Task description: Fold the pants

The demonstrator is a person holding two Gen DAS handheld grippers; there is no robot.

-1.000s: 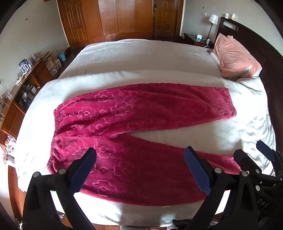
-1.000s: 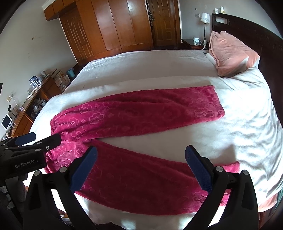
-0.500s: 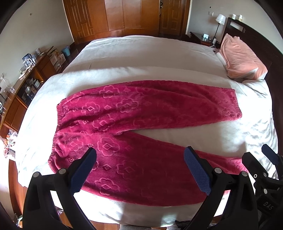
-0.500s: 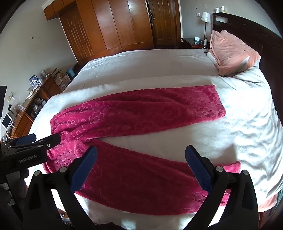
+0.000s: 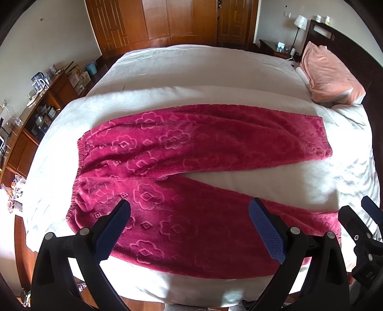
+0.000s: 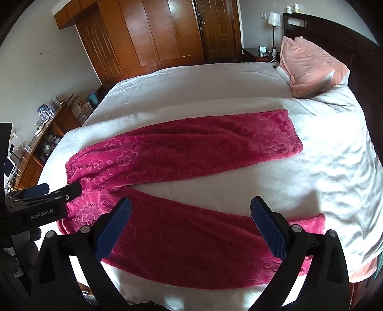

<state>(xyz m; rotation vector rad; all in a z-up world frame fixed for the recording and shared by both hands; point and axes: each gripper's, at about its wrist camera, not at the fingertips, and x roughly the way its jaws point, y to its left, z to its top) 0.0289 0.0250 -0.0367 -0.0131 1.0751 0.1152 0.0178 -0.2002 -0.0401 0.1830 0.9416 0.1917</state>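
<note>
Magenta fleece pants (image 5: 182, 172) with a raised flower pattern lie flat on the white bed (image 5: 191, 71), waistband to the left, legs spread in a V to the right. They also show in the right wrist view (image 6: 182, 167). My left gripper (image 5: 189, 227) is open and empty, held above the near leg close to the waist. My right gripper (image 6: 191, 227) is open and empty above the near leg toward its cuff (image 6: 308, 229). The right gripper's tips also show in the left wrist view (image 5: 359, 220), and the left gripper shows in the right wrist view (image 6: 45, 193).
A pink pillow (image 5: 328, 74) lies at the far right by the dark headboard (image 6: 335, 43). A low wooden cabinet with clutter (image 5: 36, 112) stands left of the bed. Wooden wardrobes (image 6: 148, 40) line the far wall. A lamp (image 5: 300, 22) stands on the nightstand.
My left gripper has shifted so the pants sit more centred and a little higher in its view. The right gripper has barely moved. Both stay open; the pants have not moved.
</note>
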